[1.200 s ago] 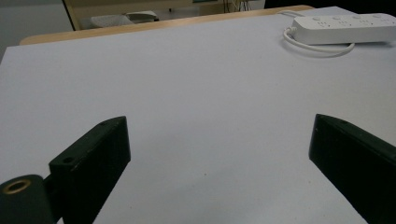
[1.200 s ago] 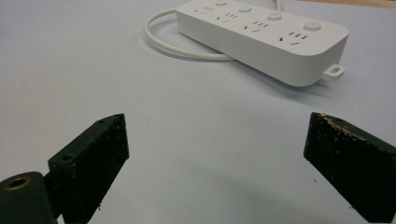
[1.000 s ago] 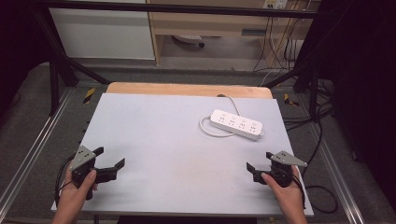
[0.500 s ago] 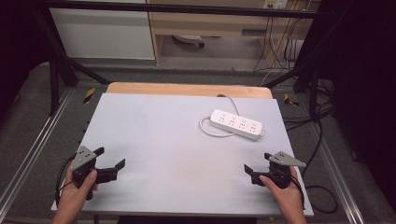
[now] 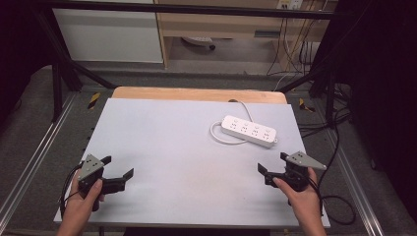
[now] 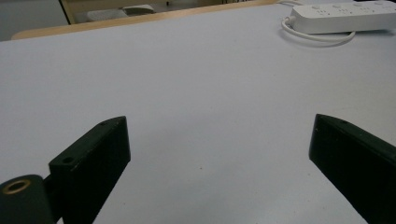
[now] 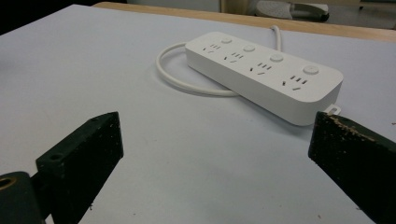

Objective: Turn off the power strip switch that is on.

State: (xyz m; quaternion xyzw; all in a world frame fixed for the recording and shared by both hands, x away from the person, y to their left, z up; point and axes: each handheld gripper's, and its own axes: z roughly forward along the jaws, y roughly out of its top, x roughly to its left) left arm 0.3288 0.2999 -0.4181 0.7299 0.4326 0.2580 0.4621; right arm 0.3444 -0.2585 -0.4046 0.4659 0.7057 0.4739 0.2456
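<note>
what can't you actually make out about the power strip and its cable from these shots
- Where the cable ends: in the high view it runs off the table's far edge; no plug is visible.
- The power strip's far side: in the right gripper view its own body hides it.
- Switch positions: the round buttons are too small to read as on or off.
- The strip's right end: cut by the frame edge in the left gripper view.
</note>
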